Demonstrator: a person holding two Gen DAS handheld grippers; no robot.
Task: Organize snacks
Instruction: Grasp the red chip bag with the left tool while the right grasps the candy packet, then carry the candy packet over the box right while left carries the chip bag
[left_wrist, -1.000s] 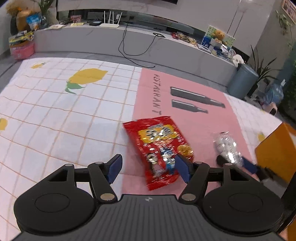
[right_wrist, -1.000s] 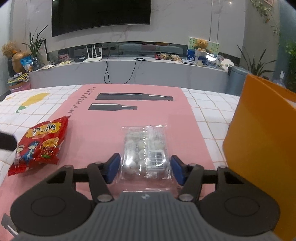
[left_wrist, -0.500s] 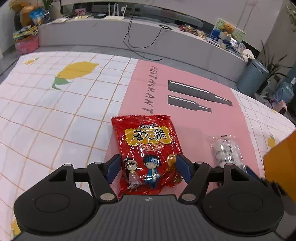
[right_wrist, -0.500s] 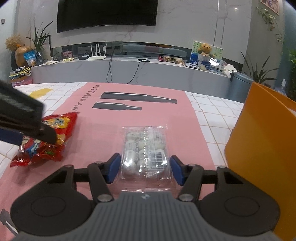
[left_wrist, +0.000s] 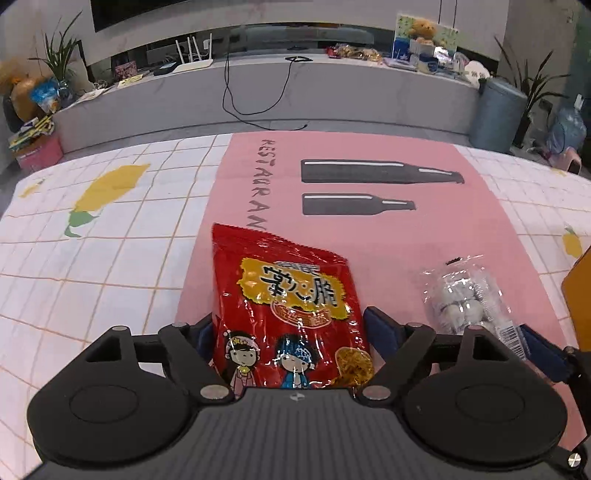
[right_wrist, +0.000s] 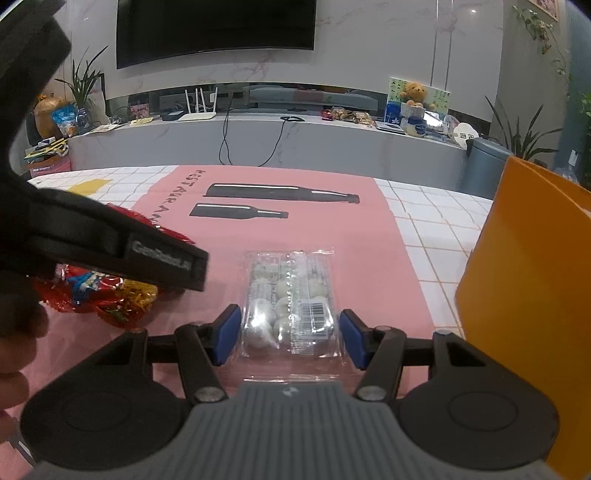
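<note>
We keep left tool (left_wrist: 289, 325), jaws just opened wide, centred round crinkly red foil snack bag (left_wrist: 291, 314) w/o nudging it, then close; right tool (right_wrist: 289, 335) sits narrower round clear plastic pack of white sweets (right_wrist: 291, 295), pads not pressing.

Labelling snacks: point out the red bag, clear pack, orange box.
red bag (left_wrist: 291, 306), left wrist view, yellow label on its front
clear pack (right_wrist: 290, 302), right wrist view, its middle
orange box (right_wrist: 524, 280), right wrist view, near wall

Between the left gripper's (left_wrist: 290, 332) fingers lies a red snack bag (left_wrist: 288, 310) of glossy, crinkled foil-like plastic. Between the right gripper's (right_wrist: 290, 338) matt blue pads (right_wrist: 229, 332) sits a clear, shiny plastic packet (right_wrist: 291, 299). Beneath both, the pink mat (right_wrist: 369, 236) looks matt, perhaps cloth. Right of the right fingers, an orange box (right_wrist: 528, 280) seems smooth and matt.
</note>
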